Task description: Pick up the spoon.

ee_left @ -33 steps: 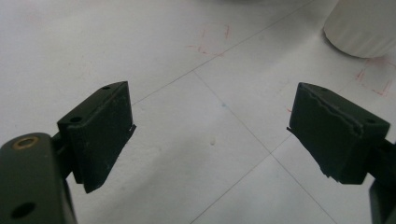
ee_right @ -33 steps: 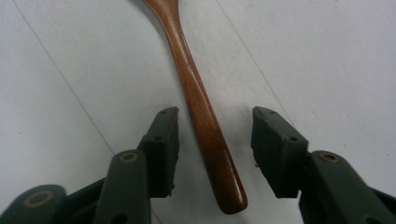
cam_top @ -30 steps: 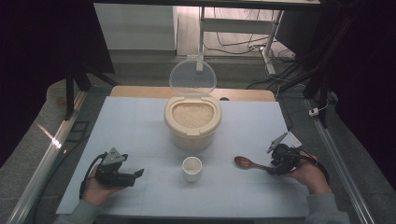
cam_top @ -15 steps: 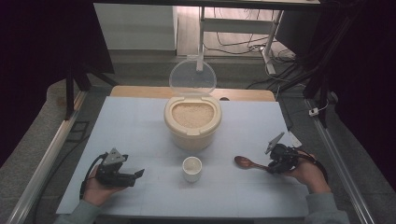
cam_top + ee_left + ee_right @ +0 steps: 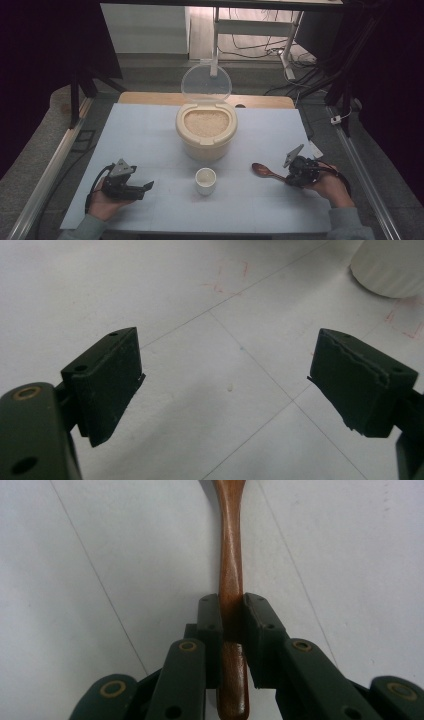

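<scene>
The big rice container (image 5: 205, 131) sits well beyond both sets of fingers, brim-full, its clear lid (image 5: 206, 83) tipped up behind it. With that much grain so near the rim, a hard dig could push rice over the edge onto the table (image 5: 140, 135).

Next down, the left gripper (image 5: 146, 186) rests low on the table, jaws spread wide with nothing between them, only bare surface in the left gripper view (image 5: 227, 385). The small white cup (image 5: 205, 180) stands off to the side of those fingers, apart from them. Nobody is steadying it, so a nudge from a loaded spoon could tip or slide it.

Now the right gripper (image 5: 287, 176): its jaws have just been closing and the pads (image 5: 210, 625) now pinch the wooden spoon (image 5: 231, 570) by the handle, close to its tail end. The bowl (image 5: 258, 169) lies ahead of the fingers, toward the cup, and looks to rest on the table.

That grip is my worry. The handle is smooth and rounded, held far back, so on the lift the bowl could droop or the spoon could roll between the pads, spilling rice later.
</scene>
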`<state>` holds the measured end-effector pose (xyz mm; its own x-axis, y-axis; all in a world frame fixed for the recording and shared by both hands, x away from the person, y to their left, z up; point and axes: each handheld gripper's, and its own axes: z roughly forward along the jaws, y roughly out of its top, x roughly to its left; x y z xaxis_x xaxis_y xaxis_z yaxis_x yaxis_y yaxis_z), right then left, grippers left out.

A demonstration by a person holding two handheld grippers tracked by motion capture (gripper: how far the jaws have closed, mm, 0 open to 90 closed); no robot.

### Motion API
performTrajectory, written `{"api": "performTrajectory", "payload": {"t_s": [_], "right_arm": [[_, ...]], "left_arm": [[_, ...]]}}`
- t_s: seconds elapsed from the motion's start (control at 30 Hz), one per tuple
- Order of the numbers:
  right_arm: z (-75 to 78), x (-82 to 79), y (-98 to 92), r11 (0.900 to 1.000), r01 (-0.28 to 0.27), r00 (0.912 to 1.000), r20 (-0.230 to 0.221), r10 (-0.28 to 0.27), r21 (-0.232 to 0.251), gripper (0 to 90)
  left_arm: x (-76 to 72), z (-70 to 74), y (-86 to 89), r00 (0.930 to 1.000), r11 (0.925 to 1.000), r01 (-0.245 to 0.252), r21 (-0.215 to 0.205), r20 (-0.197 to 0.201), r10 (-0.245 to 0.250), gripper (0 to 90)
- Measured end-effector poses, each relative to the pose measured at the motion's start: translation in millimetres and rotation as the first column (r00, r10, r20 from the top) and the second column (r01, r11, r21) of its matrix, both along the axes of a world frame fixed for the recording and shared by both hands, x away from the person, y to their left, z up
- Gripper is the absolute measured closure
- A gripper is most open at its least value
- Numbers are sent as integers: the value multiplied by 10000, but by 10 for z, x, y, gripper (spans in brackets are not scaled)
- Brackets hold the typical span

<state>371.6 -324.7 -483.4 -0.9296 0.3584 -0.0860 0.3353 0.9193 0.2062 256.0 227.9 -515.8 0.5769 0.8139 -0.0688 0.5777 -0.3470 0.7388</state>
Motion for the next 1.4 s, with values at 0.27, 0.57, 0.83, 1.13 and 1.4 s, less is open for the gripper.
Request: {"api": "performTrajectory", "payload": {"t_s": [0.27,0.57,0.83,1.13,1.4], "right_arm": [[90,-13,-37,9961,345,9991,208,-363,809,783],[202,-79,-40,9841,389,9979,444,-472,1732,782],[414,-176,117,9681,-159,9961,884,-65,2501,782],[619,-328,417,9396,-1181,9905,1048,886,3214,782],[689,-409,741,9242,-1969,9791,1145,1681,3273,781]], "left_arm": [[-4,-1,8,10000,10000,-31,4,1,31,135],[5,-5,7,10000,10000,-34,-2,-26,34,136],[9,-7,-2,10000,10000,-21,18,-42,21,136],[14,-3,-18,9999,10000,79,46,-66,-79,140],[17,14,-40,9998,9998,189,51,-95,-189,144]]}}
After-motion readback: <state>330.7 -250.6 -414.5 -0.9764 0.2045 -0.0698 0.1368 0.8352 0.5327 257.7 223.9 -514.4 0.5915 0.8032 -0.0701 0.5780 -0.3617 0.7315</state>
